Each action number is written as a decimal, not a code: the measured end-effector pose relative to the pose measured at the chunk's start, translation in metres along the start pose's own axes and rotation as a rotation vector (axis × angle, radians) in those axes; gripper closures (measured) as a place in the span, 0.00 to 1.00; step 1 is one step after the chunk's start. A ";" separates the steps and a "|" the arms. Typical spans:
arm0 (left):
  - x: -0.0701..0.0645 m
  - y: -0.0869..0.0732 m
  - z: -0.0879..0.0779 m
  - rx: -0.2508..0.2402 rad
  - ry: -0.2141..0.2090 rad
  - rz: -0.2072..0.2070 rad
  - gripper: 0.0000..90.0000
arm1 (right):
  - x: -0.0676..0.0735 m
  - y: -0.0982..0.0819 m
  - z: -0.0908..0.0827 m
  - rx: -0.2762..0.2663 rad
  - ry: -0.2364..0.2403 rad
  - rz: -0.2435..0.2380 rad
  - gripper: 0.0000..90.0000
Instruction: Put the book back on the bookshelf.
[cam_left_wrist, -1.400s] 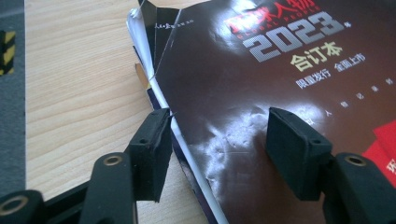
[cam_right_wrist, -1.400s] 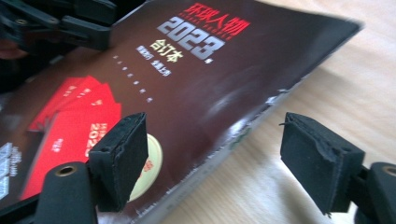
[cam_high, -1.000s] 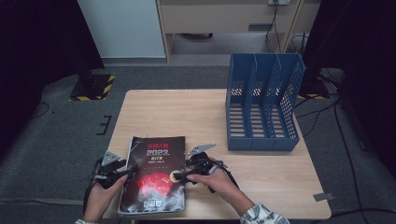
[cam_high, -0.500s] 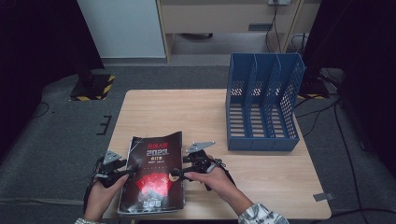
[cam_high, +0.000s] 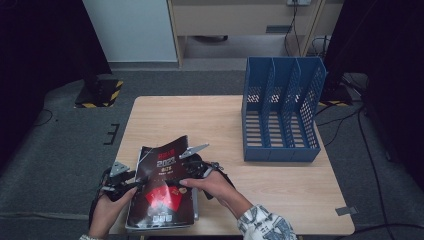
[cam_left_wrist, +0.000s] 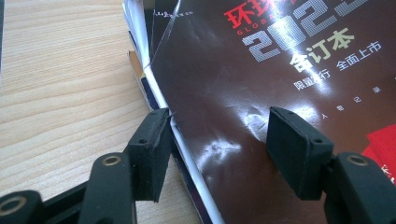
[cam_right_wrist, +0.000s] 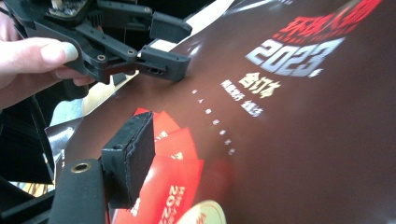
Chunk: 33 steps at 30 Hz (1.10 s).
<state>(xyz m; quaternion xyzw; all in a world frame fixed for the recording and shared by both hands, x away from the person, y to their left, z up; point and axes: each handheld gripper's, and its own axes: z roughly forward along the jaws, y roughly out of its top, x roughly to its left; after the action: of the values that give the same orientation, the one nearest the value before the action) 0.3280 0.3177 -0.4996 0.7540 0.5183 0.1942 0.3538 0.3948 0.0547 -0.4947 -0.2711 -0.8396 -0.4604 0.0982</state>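
Observation:
A dark magazine with red print lies on top of a small stack at the table's near left. My right gripper is shut on its right edge, and its jaws have just been closing. In the right gripper view one pad presses on the cover; the other jaw is hidden beneath it. That side of the magazine is raised and bowed. My left gripper stands open over the spine edge. One of its jaws is beside the spine and the other rests on the glossy cover.
A blue three-slot file rack stands upright at the far right of the wooden table. More magazines lie under the top one near the front edge. The person's hands come in from the bottom.
The right gripper has shifted left and up, and the magazine's right side has lifted and curled with it. The left gripper has stayed at the spine.

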 end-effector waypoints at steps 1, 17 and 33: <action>0.000 0.000 0.000 0.001 -0.001 -0.001 0.45 | 0.001 0.000 0.003 0.008 0.003 0.003 0.32; -0.002 0.006 0.003 -0.004 -0.029 0.003 0.26 | 0.000 -0.008 0.003 -0.056 -0.098 0.080 0.83; -0.028 0.020 0.006 -0.133 -0.170 0.048 0.17 | -0.010 -0.034 -0.076 -0.319 -0.147 -0.114 0.89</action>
<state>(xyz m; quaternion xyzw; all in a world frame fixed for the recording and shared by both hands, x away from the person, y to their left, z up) 0.3345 0.2858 -0.4870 0.7550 0.4541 0.1719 0.4408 0.3778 -0.0264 -0.4805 -0.2680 -0.7748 -0.5716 -0.0339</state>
